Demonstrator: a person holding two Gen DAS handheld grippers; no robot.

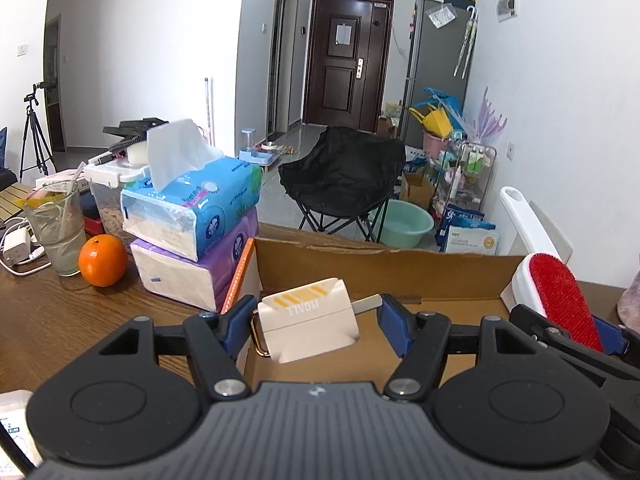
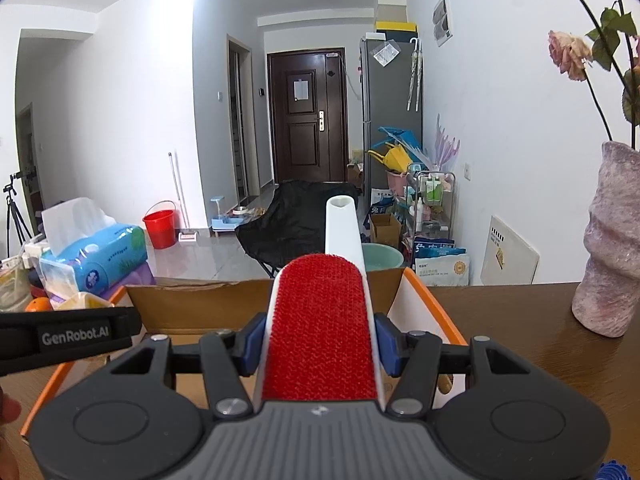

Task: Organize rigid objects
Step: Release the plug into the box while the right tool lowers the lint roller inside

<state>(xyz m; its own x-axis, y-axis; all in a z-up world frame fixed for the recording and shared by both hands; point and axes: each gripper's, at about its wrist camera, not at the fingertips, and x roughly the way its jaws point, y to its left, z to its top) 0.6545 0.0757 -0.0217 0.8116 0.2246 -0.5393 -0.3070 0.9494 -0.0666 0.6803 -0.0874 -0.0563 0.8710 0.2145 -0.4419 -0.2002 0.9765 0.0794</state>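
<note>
My left gripper (image 1: 316,316) is shut on a small white pack with yellow stripes (image 1: 312,336). A grey tab on the pack's right side meets the right pad. The pack hangs over the left part of an open cardboard box (image 1: 380,272) on the wooden table (image 1: 80,320). My right gripper (image 2: 320,344) is shut on a lint brush (image 2: 320,300) with a red bristle face and a white handle that points away from me. It hovers over the same box (image 2: 192,300). The brush (image 1: 556,296) also shows at the right edge of the left wrist view.
Two stacked tissue packs (image 1: 192,208), an orange (image 1: 102,260) and a glass (image 1: 54,232) stand left of the box. A pinkish vase (image 2: 608,240) with flowers stands on the table to the right. A black folding chair (image 1: 344,176) sits beyond the table's far edge.
</note>
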